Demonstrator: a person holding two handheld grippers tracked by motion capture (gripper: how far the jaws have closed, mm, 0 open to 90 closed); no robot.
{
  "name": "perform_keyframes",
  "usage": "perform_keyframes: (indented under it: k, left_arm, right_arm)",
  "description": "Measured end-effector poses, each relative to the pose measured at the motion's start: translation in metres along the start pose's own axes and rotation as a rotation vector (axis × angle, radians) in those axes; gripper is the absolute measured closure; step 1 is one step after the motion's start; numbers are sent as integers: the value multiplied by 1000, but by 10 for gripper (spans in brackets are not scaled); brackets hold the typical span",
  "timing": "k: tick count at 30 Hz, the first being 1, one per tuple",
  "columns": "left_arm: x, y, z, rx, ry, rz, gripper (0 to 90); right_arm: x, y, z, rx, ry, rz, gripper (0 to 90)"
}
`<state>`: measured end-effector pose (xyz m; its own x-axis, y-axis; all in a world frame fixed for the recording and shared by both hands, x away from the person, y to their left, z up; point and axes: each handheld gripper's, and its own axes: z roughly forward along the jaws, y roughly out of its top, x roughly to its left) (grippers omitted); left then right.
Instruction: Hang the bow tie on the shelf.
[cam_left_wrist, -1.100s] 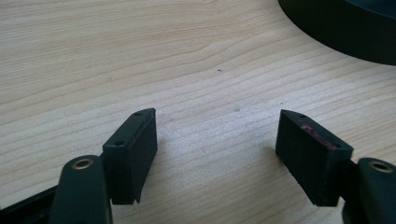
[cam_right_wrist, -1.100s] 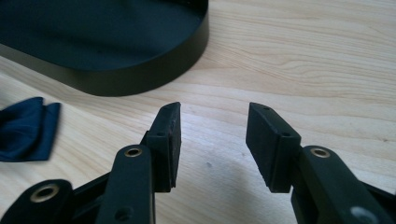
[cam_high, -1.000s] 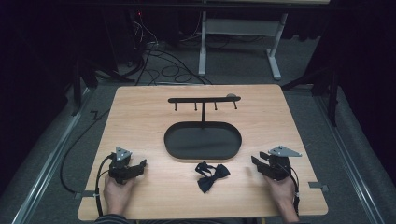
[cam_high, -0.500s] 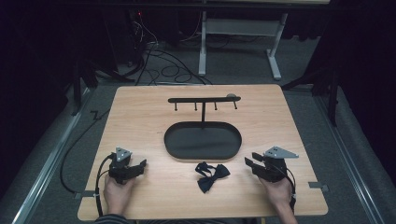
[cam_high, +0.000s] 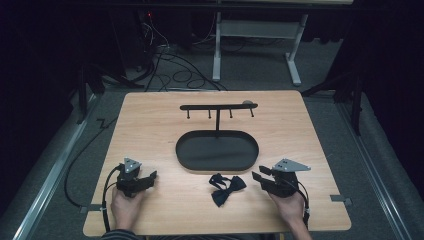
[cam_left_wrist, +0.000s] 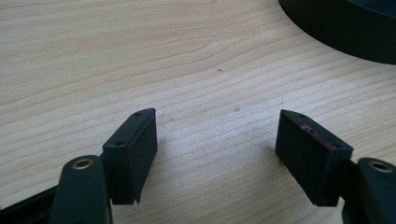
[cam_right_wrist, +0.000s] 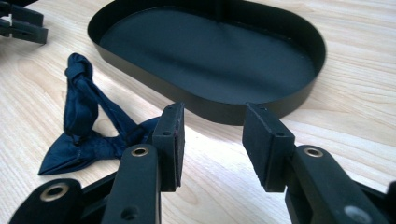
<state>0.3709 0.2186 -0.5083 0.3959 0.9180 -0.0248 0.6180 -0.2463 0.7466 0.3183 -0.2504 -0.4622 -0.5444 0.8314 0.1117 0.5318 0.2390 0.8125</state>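
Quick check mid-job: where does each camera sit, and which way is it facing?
High view: above the person's side, facing forward and down on the table; both hands and grippers show.
Left gripper view: looks along its open jaws at bare wood and the tray rim.
Right gripper view: along open jaws toward tray and bow tie.
All three share the tray.

Bench (cam_high: 150, 125): 1.
Oval tray (cam_high: 185, 150): 1, black.
Hook rack (cam_high: 218, 106): 1, with 4 pegs.
Bow tie (cam_high: 227, 189): 1, dark blue.
Hand-held gripper: 2, left (cam_high: 148, 179), right (cam_high: 258, 178).
Hands: 2.
Cables, one trailing from each hand-held gripper: 2.
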Motion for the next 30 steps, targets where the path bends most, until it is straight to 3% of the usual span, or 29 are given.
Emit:
perform_keyframes:
  k: [13, 30]
  left_arm:
    - [1, 0, 0, 1, -2, -1, 299]
    - [1, 0, 0, -2, -3, -4, 299]
  right_arm:
    - [24, 5, 9, 8, 65, -54, 613]
    - [44, 11, 24, 22, 133, -94, 613]
